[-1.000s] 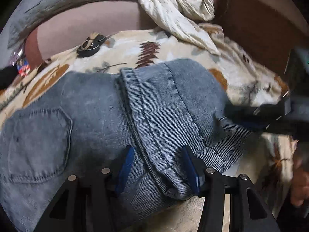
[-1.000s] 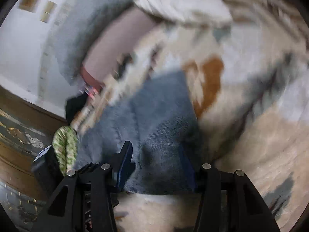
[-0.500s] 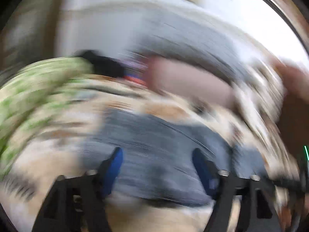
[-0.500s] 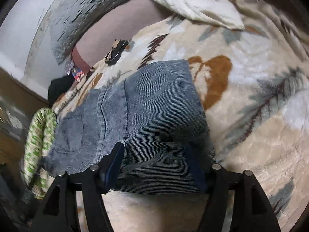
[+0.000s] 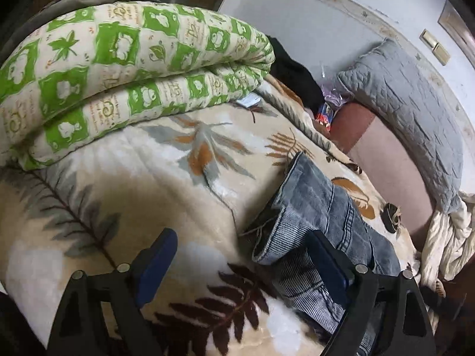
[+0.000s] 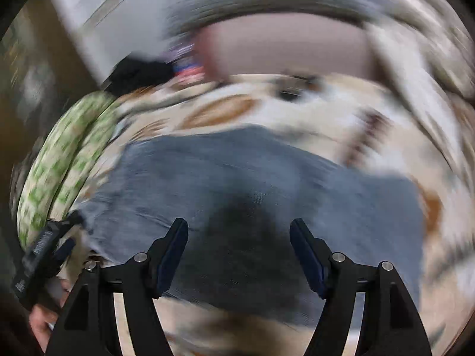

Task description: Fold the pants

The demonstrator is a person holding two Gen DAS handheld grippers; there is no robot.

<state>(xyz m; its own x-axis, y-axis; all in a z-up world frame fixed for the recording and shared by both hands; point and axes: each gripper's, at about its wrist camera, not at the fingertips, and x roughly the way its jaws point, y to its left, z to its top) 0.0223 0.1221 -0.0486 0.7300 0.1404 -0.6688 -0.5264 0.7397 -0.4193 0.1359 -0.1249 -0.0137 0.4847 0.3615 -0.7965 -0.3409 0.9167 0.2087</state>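
Observation:
The blue-grey jeans (image 5: 314, 207) lie folded on a leaf-patterned blanket (image 5: 133, 195), at the lower right of the left wrist view. My left gripper (image 5: 242, 258) hovers over the blanket at the jeans' left edge. Its jaws are opening, and only a corner of denim lies below the right finger (image 5: 329, 264), not pinched. The right wrist view is blurred by motion. There the folded jeans (image 6: 252, 184) fill the middle, and my right gripper (image 6: 240, 249) hangs above their near edge. Its jaws are opening too, with nothing gripped. The left gripper (image 6: 44, 252) and a hand (image 6: 44, 323) show at the lower left.
A folded green-and-cream quilt (image 5: 118, 68) lies at the back left. A grey pillow (image 5: 409, 103) leans on the wall over a pink cushion (image 5: 386, 160). A black cloth (image 5: 294, 68), a small dark object (image 5: 392, 219) and a crumpled cream sheet (image 5: 445, 237) sit at the far side.
My left gripper let go of the jeans' folded hem, opened wide and swung left past the jeans' edge. My right gripper opened wider and pulled up and back from the denim.

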